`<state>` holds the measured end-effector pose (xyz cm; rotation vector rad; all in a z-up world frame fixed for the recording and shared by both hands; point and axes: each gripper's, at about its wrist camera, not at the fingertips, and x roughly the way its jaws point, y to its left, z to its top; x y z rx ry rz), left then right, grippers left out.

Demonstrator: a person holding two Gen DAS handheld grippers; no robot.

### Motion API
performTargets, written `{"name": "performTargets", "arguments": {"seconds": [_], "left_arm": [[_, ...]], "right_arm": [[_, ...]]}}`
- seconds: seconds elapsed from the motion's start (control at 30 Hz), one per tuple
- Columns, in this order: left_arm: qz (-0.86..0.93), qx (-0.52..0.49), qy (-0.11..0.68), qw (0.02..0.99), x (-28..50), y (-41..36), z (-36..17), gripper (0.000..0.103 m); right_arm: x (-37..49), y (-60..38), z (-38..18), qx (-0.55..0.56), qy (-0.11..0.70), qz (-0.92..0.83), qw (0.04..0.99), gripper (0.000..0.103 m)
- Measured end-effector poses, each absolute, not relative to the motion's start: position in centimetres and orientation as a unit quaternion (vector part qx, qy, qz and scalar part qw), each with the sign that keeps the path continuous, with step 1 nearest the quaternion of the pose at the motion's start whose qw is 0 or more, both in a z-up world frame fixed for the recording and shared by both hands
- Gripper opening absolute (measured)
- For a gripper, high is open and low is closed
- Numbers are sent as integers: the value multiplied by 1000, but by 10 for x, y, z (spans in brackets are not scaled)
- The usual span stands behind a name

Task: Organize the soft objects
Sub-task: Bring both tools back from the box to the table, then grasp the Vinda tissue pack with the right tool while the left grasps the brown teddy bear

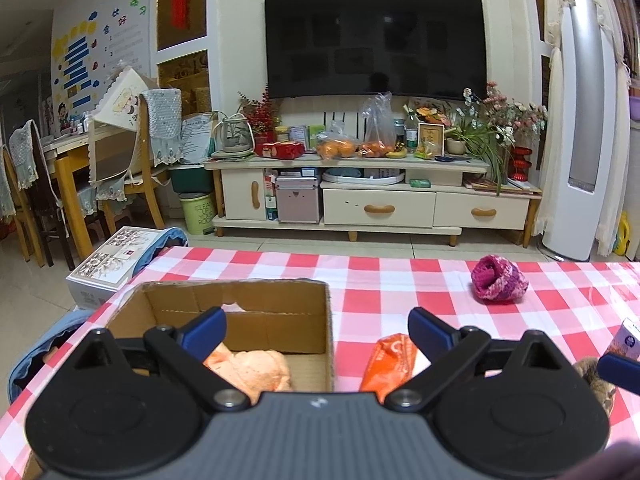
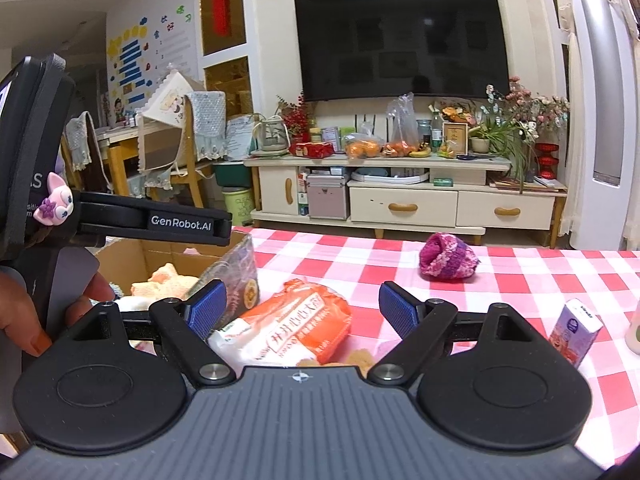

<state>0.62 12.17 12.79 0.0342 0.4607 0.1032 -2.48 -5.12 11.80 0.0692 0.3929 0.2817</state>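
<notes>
An open cardboard box (image 1: pixel 256 322) sits on the checked table at the left, with a peach soft toy (image 1: pixel 256 368) inside; the box also shows in the right wrist view (image 2: pixel 160 258). My left gripper (image 1: pixel 316 326) is open and empty, its left finger over the box. An orange snack bag (image 2: pixel 296 330) lies right of the box, also seen in the left wrist view (image 1: pixel 390 362). My right gripper (image 2: pixel 300 304) is open and empty just above that bag. A pink-purple knitted hat (image 2: pixel 448 258) lies farther back, also in the left wrist view (image 1: pixel 498 284).
A small purple carton (image 2: pixel 576 330) stands at the right. A clear packet (image 2: pixel 240 268) leans at the box's right wall. The left gripper's body (image 2: pixel 152 220) crosses the right wrist view. A brown furry thing (image 1: pixel 596 380) lies at the right edge.
</notes>
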Motion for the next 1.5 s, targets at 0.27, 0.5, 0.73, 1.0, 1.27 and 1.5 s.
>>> {"name": "performTargets", "arguments": {"seconds": [0.27,0.5,0.73,1.0,1.27,1.5], "left_arm": [[39,33,235,971,7,106,123,101],[21,47,237,970,6,92,119,102],[-6,60,243,968,3,77,114,102],[-30,86,246,965,2,57,107,102],[-55,94,252,962,-11,43,101,102],[-63,81,281,954,-28,32,87,102]], "right_arm": [[-27,-56,113,51,202,120,971,103],[-30,-61,110,67,209,95,971,103],[-36,-68,110,79,205,64,974,103],[-39,-81,107,90,200,24,975,103],[-43,-109,100,115,193,-38,974,103],[-44,-130,84,127,202,-82,968,103]]}}
